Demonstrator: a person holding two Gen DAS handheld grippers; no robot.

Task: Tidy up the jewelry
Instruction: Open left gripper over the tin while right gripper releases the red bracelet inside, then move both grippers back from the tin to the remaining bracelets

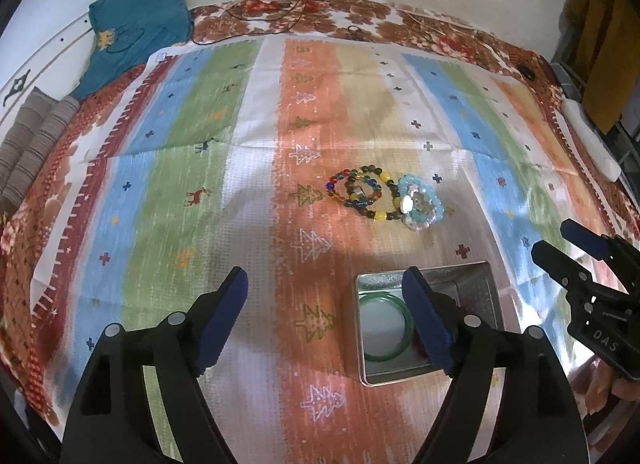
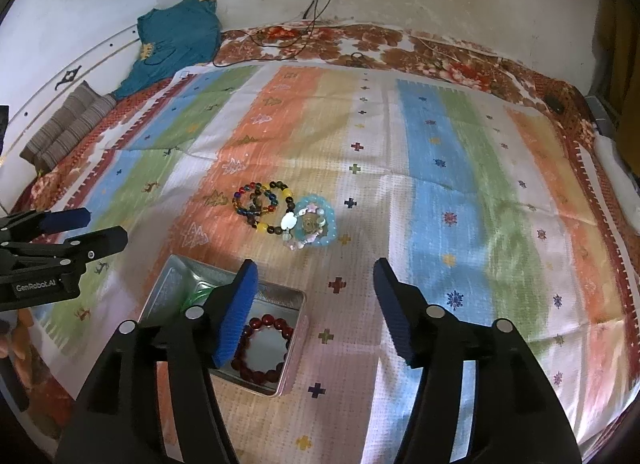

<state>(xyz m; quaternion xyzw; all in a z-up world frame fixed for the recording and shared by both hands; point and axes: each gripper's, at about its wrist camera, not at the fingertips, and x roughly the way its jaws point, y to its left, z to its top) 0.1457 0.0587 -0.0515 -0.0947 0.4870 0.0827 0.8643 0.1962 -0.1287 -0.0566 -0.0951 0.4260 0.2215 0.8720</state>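
A square metal tin [image 1: 474, 278] [image 2: 168, 284] lies on the striped cloth. It holds a green bangle [image 1: 374, 356] [image 2: 196, 291] and a dark red bead bracelet [image 2: 262, 348]. Beyond it lie a multicoloured bead bracelet [image 1: 362, 194] [image 2: 260, 204] and a pale blue bead bracelet [image 1: 420, 202] [image 2: 316, 224], touching each other. My left gripper [image 1: 324, 320] is open and empty above the tin's left side. My right gripper [image 2: 316, 312] is open and empty just right of the tin; it also shows in the left wrist view [image 1: 560, 244].
The striped cloth [image 2: 440, 184] covers a bed with a floral sheet [image 2: 400, 44]. A teal garment [image 1: 136, 28] and folded striped fabric [image 1: 32, 136] lie at the back left. Cables [image 2: 312, 20] hang down the wall.
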